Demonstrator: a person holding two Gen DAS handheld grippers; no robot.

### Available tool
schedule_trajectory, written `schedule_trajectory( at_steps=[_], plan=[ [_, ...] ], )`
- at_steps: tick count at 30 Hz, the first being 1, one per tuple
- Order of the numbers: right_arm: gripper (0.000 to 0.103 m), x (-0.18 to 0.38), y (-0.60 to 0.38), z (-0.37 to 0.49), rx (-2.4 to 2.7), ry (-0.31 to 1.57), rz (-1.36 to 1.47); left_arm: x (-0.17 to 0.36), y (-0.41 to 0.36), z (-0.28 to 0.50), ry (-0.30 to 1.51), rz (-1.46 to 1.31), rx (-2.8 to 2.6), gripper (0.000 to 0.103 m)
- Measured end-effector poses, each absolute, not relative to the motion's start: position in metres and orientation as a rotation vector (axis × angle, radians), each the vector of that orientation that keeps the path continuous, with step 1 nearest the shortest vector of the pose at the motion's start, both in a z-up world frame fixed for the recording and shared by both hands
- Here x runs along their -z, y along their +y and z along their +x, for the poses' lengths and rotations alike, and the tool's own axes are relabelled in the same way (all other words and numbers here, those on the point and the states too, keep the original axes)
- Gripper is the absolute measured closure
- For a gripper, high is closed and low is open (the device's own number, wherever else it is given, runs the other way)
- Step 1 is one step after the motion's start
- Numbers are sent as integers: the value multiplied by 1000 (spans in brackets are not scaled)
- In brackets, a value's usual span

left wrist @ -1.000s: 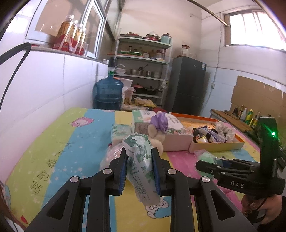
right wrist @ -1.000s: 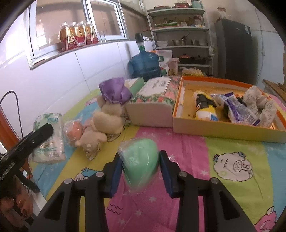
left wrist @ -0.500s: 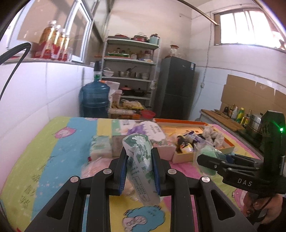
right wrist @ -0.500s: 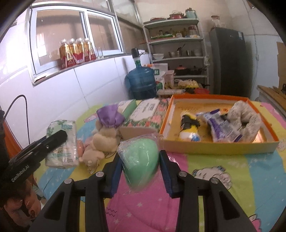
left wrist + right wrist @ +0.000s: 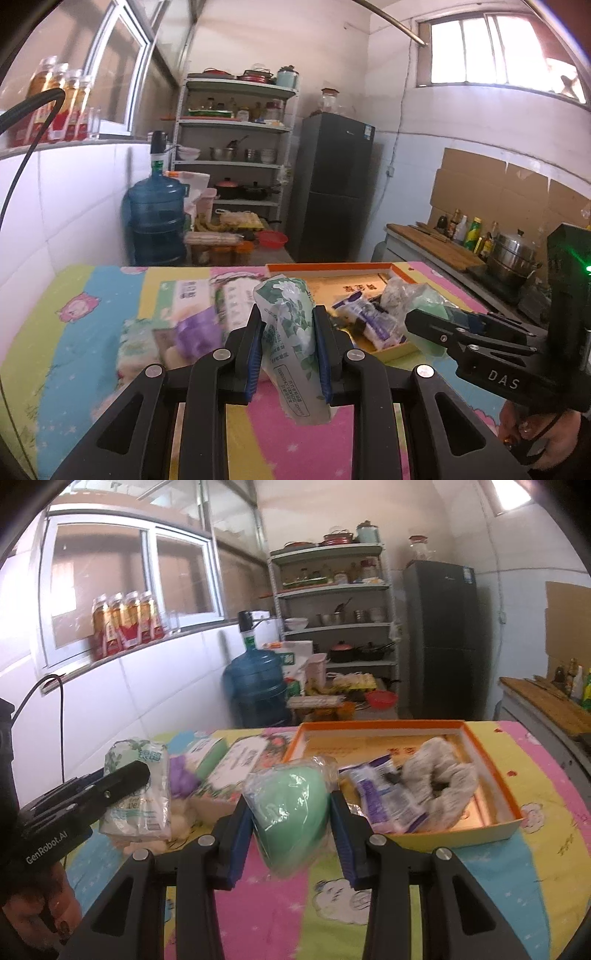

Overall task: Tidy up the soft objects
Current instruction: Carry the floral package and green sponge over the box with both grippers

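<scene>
Pinching a green-and-white tissue pack [image 5: 291,332] upright between its blue pads, the left gripper [image 5: 288,350] hangs above the colourful tablecloth [image 5: 74,350]. To its right, the right gripper [image 5: 291,823] squeezes a mint-green sponge in clear wrap [image 5: 293,812]. Just ahead of the right gripper sits an orange-rimmed box [image 5: 495,775] holding a purple-printed packet [image 5: 384,801] and a grey woolly bundle [image 5: 443,775]. A purple-capped plush toy [image 5: 195,328] lies ahead-left of the left gripper, blurred.

A blue water jug [image 5: 157,221] (floor-standing) beside a metal shelf rack [image 5: 232,147].
</scene>
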State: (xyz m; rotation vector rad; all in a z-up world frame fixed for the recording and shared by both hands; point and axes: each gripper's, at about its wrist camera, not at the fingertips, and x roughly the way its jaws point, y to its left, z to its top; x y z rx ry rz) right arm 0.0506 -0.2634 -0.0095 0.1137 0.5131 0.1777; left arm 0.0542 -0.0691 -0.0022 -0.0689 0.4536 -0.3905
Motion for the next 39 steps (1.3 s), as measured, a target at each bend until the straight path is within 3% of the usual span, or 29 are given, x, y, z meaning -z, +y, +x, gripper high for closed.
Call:
schedule_trajectory(
  at_steps=[19,39],
  plan=[
    [62,2,-335,80,-79,485,169,-11,-148,120,490,-37,413,77],
    [62,18,-411,137,-67,511,197,16,-214,207,603,-66,409,77]
  ],
)
